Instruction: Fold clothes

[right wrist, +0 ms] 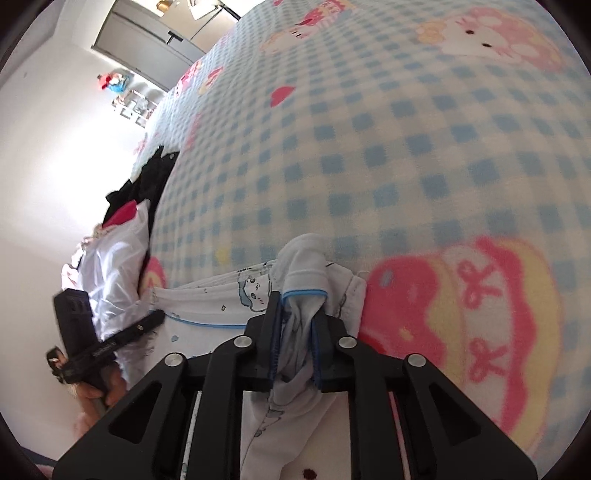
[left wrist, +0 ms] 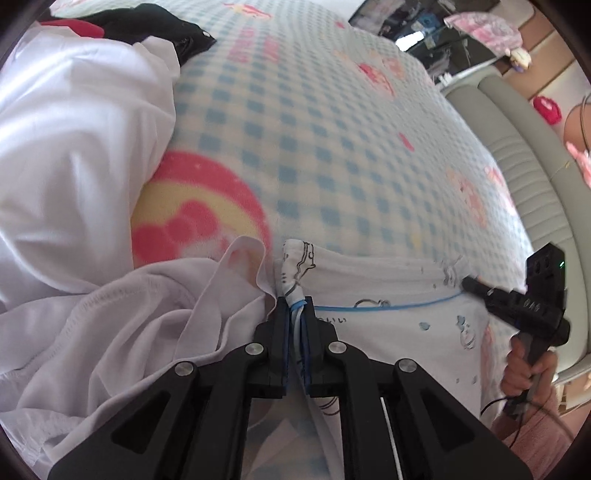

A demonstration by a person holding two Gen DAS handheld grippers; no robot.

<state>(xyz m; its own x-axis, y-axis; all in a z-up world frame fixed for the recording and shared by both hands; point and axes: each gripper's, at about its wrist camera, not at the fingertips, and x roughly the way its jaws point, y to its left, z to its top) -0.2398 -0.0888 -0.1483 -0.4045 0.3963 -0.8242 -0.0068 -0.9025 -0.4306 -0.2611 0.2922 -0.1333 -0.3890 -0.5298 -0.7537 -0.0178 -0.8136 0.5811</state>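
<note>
A white garment with small cartoon prints and blue piping (left wrist: 391, 291) lies at the near edge of a blue-checked blanket (left wrist: 314, 122). My left gripper (left wrist: 297, 306) is shut on a bunched corner of it, the cloth pinched between the blue pads. My right gripper (right wrist: 297, 306) is shut on the opposite bunched corner of the same printed garment (right wrist: 221, 299). Each gripper shows in the other's view: the right gripper (left wrist: 467, 283) at the garment's right edge with a hand on its handle, the left gripper (right wrist: 157, 315) at the left.
A pile of white clothes (left wrist: 74, 147) lies to the left, with black and red clothes (left wrist: 155, 26) behind it. A loose white cloth (left wrist: 140, 314) sits beside my left fingers. A padded bed frame (left wrist: 524, 158) runs along the right. The checked blanket (right wrist: 406, 147) stretches ahead.
</note>
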